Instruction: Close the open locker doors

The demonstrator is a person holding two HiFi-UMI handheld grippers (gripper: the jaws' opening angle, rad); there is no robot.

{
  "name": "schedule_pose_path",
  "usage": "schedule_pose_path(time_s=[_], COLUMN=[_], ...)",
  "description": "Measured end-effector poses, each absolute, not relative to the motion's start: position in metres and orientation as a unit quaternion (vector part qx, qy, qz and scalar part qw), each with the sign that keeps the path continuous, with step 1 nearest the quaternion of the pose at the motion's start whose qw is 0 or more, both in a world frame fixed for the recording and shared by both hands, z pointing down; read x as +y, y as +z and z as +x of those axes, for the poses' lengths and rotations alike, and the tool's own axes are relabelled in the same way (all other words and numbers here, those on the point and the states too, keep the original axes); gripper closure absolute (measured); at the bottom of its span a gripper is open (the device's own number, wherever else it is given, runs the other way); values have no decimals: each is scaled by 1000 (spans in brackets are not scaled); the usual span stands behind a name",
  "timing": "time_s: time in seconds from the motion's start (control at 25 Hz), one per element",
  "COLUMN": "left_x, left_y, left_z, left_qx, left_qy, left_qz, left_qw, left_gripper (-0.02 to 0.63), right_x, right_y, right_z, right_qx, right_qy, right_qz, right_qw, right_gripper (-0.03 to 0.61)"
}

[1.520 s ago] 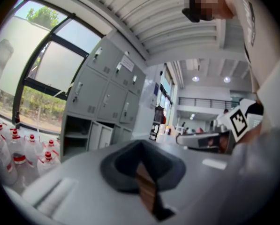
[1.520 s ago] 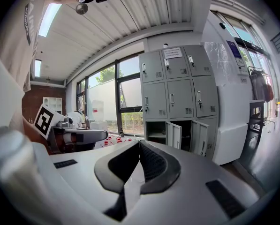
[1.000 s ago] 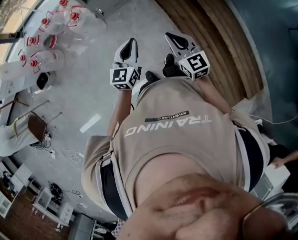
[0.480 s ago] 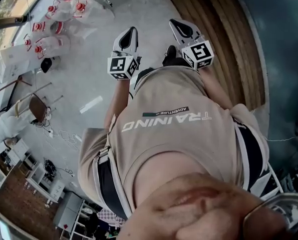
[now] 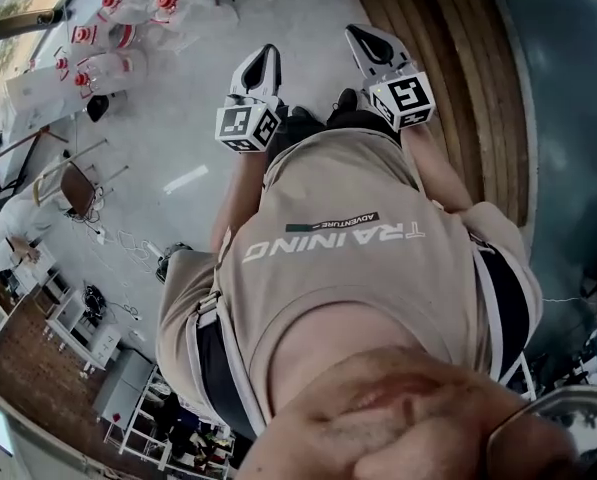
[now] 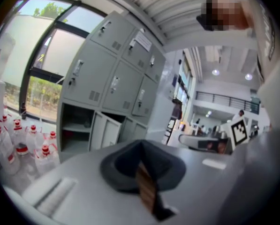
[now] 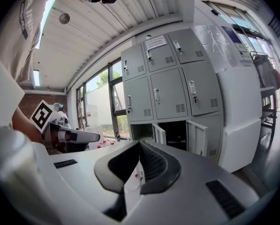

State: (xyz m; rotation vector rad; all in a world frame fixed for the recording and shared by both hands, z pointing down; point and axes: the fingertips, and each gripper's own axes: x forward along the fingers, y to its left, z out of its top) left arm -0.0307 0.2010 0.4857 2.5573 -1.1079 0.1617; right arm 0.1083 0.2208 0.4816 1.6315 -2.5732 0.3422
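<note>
right gripper [image 7: 139,145] closed (empty), hiding the locker doors' [image 7: 197,136] bottoms

Floor [image 5: 193,118]: smooth grey concrete. Standing on it: a cluster of clear plastic jugs with red caps [image 5: 108,53] near one edge; brown chair [image 5: 76,190] well apart; grey metal locker bank [image 7: 170,93], two bottom-row doors open.

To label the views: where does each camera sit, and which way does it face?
Head view: on the head, looking steeply down at the floor; shirt, left gripper, right gripper show.
Left gripper view: on the left gripper, facing the lockers; own shut jaws show.
Right gripper view: on the right gripper, facing the lockers; own shut jaws show.
Shared: both gripper views see the open bottom doors.
</note>
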Motion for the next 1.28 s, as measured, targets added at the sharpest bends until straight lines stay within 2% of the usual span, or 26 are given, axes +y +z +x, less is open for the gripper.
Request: schedule_pose_path(time_s=[0.36, 0.56, 0.84, 1.08, 1.28], left_x=[166, 139, 83, 33, 12], left_y=[486, 492, 473, 489, 492], left_z=[-42, -22, -28, -59, -65], left_qx=[-392, -340, -296, -295, -308], left_qy=[60, 78, 48, 42, 26], left_qz=[905, 926, 943, 942, 934], left_qw=[156, 141, 145, 154, 180], left_gripper=[617, 617, 617, 617, 617], right_x=[197, 166, 108, 71, 64], right_y=[495, 482, 457, 461, 476], right_z=[88, 90, 85, 72, 66], right_qx=[-845, -834, -807, -784, -781], right_qy=[132, 124, 100, 123, 146], right_qz=[514, 532, 575, 602, 596], right_qw=[64, 80, 94, 89, 112], right_gripper=[565, 565, 565, 565, 565])
